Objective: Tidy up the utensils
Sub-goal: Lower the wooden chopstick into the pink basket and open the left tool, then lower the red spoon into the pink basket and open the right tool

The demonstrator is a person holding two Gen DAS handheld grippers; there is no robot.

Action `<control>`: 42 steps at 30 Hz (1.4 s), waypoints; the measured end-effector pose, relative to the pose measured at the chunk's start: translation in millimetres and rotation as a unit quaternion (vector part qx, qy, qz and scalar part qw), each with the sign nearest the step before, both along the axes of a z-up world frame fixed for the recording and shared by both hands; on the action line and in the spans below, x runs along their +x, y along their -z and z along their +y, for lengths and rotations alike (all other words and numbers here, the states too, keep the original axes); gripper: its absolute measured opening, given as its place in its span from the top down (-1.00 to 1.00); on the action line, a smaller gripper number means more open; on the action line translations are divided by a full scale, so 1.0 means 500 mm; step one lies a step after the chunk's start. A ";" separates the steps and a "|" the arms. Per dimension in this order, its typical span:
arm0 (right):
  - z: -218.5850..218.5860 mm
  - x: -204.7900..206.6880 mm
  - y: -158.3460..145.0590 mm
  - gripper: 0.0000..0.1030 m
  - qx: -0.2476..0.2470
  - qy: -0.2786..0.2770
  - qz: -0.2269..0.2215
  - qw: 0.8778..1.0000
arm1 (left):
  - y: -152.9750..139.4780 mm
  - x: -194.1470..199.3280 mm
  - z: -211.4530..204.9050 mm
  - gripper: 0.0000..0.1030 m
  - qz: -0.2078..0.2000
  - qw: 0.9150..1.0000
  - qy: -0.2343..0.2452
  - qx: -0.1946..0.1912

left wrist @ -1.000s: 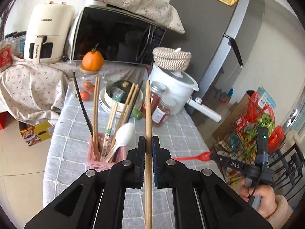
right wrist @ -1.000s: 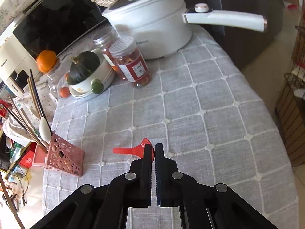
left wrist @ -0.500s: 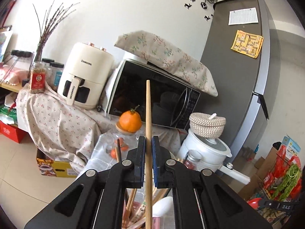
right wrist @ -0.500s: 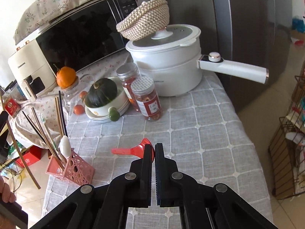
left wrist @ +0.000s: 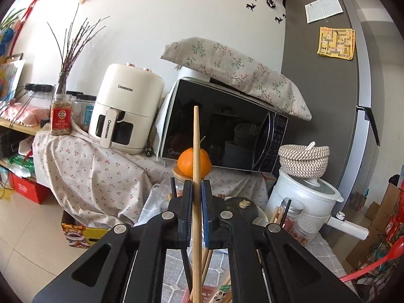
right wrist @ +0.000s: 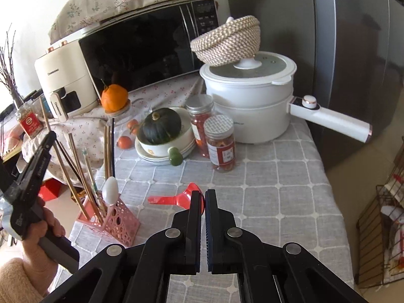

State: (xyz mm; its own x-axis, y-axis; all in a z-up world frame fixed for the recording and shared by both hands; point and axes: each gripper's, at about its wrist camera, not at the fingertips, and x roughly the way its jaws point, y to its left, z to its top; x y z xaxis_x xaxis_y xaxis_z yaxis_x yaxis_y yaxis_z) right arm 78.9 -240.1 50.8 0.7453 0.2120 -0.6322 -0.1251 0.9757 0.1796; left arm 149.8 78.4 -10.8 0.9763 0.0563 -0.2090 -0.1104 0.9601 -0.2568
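My left gripper (left wrist: 197, 189) is shut on a wooden chopstick (left wrist: 196, 136) that stands upright between the jaws. The stick's lower end runs down among the other chopsticks in the pink holder (right wrist: 113, 221). In the right wrist view the left gripper (right wrist: 50, 136) comes in from the left, held by a hand (right wrist: 38, 229) just left of the holder. A white spoon (right wrist: 111, 189) also stands in the holder. My right gripper (right wrist: 203, 197) is shut on the bowl of a red spoon (right wrist: 171, 199), held above the grey checked tablecloth (right wrist: 265, 189).
Behind the spoon stand two jars (right wrist: 221, 142), a bowl with a dark green squash (right wrist: 160, 126) and a white pot (right wrist: 248, 103) whose handle points right. An orange (right wrist: 113, 97), microwave (right wrist: 141, 50) and air fryer (right wrist: 63, 80) line the back. A wire rack (right wrist: 378, 227) is right.
The left gripper has tilted up from looking down at the table to nearly level, the chopstick still in it. The right gripper has risen above the cloth with the red spoon.
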 end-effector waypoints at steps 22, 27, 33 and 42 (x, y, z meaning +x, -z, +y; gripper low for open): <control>0.218 0.022 -0.045 0.97 -0.089 -0.125 0.020 0.988 | 0.012 -0.059 0.033 0.36 0.289 0.954 0.068 -0.050; 0.275 0.059 -0.012 0.97 -0.115 -0.141 0.049 0.982 | 0.026 -0.061 0.054 0.29 0.315 0.945 0.068 -0.052; 0.311 0.098 0.024 0.95 -0.124 -0.137 0.069 0.980 | 0.039 -0.057 0.055 0.11 0.338 0.937 0.082 -0.046; 0.240 0.092 -0.010 0.17 -0.033 -0.083 0.005 0.996 | 0.031 -0.078 0.026 -0.43 0.351 0.931 0.096 -0.014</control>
State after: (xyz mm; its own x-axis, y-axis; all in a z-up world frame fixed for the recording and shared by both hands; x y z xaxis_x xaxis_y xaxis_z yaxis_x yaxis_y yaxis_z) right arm 124.7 -119.9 55.7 0.6975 0.2892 -0.6556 -0.2848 0.9515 0.1168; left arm 110.8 91.3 -26.4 0.5891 -0.1209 -0.7989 -0.0867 0.9736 -0.2113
